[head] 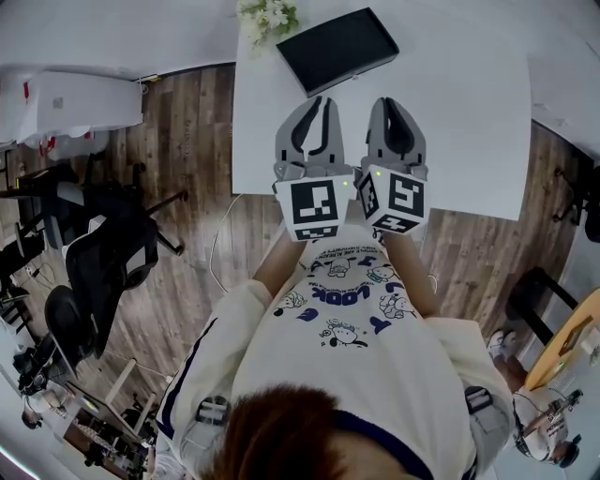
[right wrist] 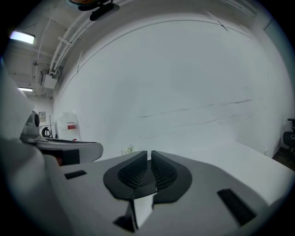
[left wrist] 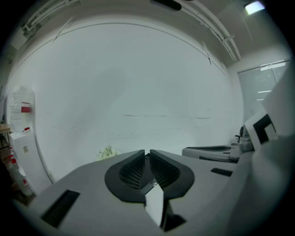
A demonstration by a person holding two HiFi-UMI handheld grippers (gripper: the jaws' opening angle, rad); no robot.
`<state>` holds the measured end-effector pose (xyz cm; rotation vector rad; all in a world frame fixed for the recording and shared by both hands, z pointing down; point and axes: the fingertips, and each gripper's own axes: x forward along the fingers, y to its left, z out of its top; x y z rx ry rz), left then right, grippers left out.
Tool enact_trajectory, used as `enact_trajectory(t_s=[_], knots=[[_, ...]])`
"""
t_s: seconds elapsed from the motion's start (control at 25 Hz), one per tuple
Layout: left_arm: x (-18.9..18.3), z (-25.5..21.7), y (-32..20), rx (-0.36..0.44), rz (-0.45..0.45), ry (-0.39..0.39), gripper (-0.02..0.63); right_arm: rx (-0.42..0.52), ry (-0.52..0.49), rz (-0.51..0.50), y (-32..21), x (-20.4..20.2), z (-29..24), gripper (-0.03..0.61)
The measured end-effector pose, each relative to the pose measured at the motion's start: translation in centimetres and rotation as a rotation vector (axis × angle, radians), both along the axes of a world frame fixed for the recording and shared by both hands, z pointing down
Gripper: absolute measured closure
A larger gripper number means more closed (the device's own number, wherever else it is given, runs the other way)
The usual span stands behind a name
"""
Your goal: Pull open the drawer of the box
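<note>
Head view: the left gripper (head: pixel 317 101) and right gripper (head: pixel 394 103) hang side by side over the white table (head: pixel 469 112). The flat black box (head: pixel 337 49) lies at the table's far edge, well apart from both, near some flowers (head: pixel 269 16). The person's shirt print (head: pixel 339 292) reads "LOOK".

Left gripper view: the fingers (left wrist: pixel 131 168) are together, with nothing between them.

Right gripper view: the fingers (right wrist: pixel 133 173) are together and hold nothing.
</note>
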<state>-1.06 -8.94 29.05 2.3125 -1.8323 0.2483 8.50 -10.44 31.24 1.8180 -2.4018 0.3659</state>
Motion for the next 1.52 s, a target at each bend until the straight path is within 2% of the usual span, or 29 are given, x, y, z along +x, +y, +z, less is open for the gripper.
enact_trajectory(t_s=[0.44,0.8,0.92,1.52], knots=[[0.0,1.8,-4.2,-0.045,0.029,0.012,0.569,-0.058,-0.001,-0.019,-3.8,-0.6,2.0,0.534],[0.0,4.7,-6.5,-0.114,0.038,0.017,0.569,-0.129,0.002,-0.027,-6.2,-0.8,4.9,0.531],[-0.1,5.6,-7.1,-0.134,0.043,0.01,0.569,-0.151,0.004,-0.039,-6.6,-1.0,5.8,0.479],[0.0,9.3,-8.9,-0.207,0.083,0.013,0.589,-0.26,0.004,-0.042,-8.3,-1.2,11.0,0.458]])
